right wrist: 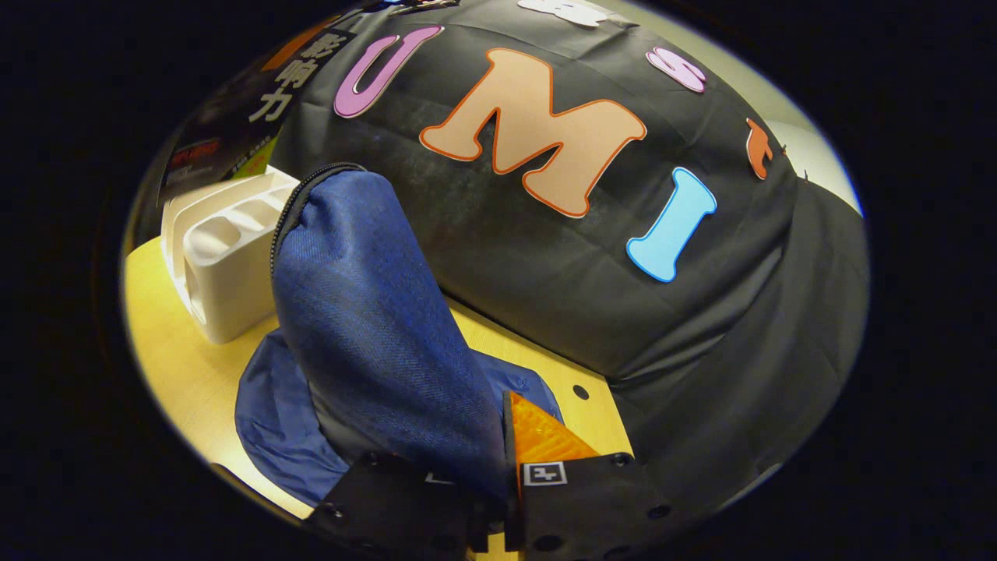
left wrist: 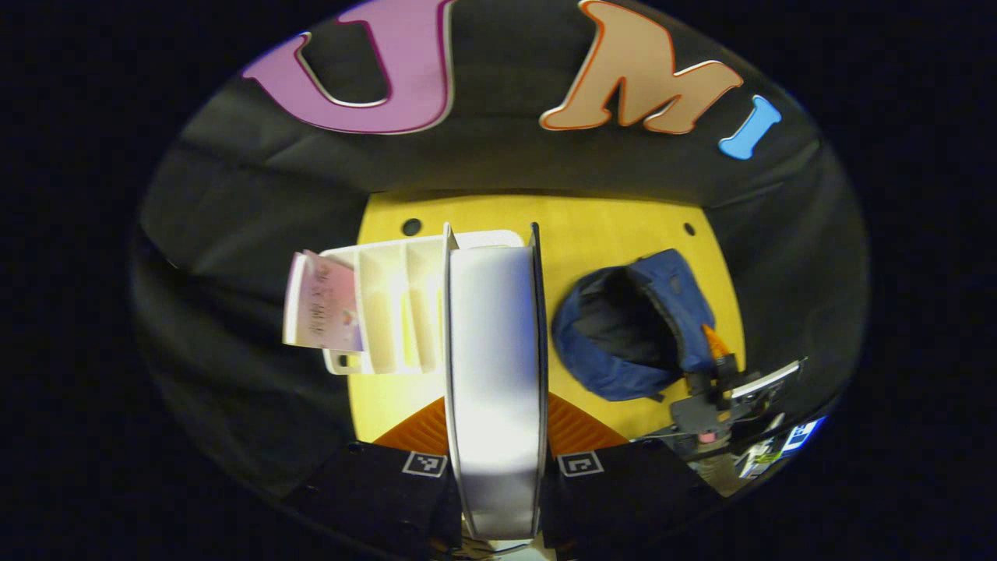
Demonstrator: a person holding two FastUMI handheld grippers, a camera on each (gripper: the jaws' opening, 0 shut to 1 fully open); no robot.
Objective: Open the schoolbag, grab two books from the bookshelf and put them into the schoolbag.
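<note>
Between left claw (left wrist: pixel 494 436) fingers: book (left wrist: pixel 492 374), hiding bookshelf (left wrist: pixel 389 304) | right claw (right wrist: pixel 502 475) pinches schoolbag (right wrist: pixel 374 327) flap

Blue schoolbag (left wrist: pixel 635 327) lies open just beside the white bookshelf (left wrist: pixel 389 304); a white-edged book (left wrist: pixel 492 374) stands upright above the bookshelf's near end.

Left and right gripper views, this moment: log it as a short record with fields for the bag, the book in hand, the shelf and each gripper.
schoolbag: blue schoolbag on the yellow table, mouth open, dark inside
flap: bag flap pulled up
book in hand: white book seen edge-on, above the table
bookshelf: white bookshelf left of the bag, pink book at its far-left end
left gripper: shut on the white book
right gripper: shut on the bag flap
</note>
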